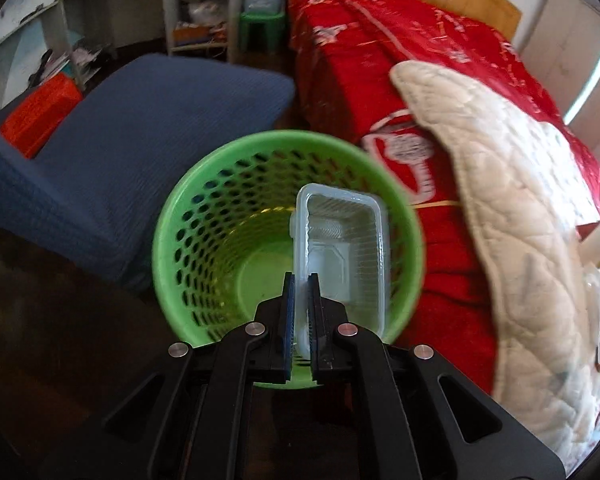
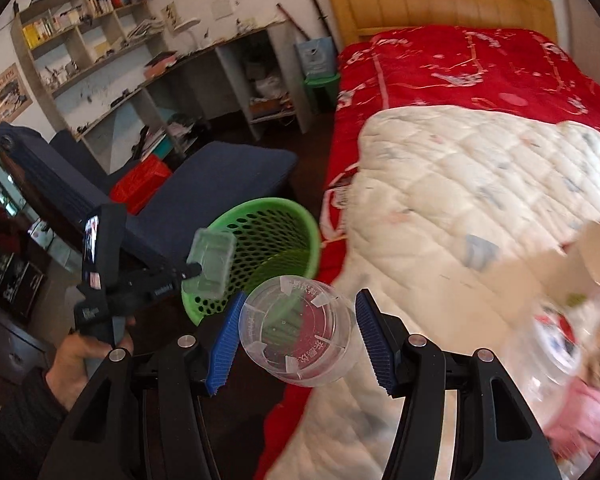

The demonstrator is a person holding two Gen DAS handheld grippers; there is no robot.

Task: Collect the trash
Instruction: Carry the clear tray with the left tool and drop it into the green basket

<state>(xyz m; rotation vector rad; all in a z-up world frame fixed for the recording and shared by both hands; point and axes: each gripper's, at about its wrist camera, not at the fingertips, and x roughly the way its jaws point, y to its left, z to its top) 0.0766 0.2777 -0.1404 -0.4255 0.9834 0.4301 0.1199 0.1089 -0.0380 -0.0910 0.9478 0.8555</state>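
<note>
The near rim of the green basket (image 1: 188, 208) is hidden behind the left gripper (image 1: 301, 300), and part of its wall behind the clear tray (image 1: 342, 248). At the bed's near right corner, a paper cup (image 2: 592, 256) and clear plastic items (image 2: 556, 344) are smeared by blur and cut by the right wrist view's edge. Whether the right gripper's pads (image 2: 370, 332) touch the clear cup (image 2: 300, 336) cannot be told.
</note>
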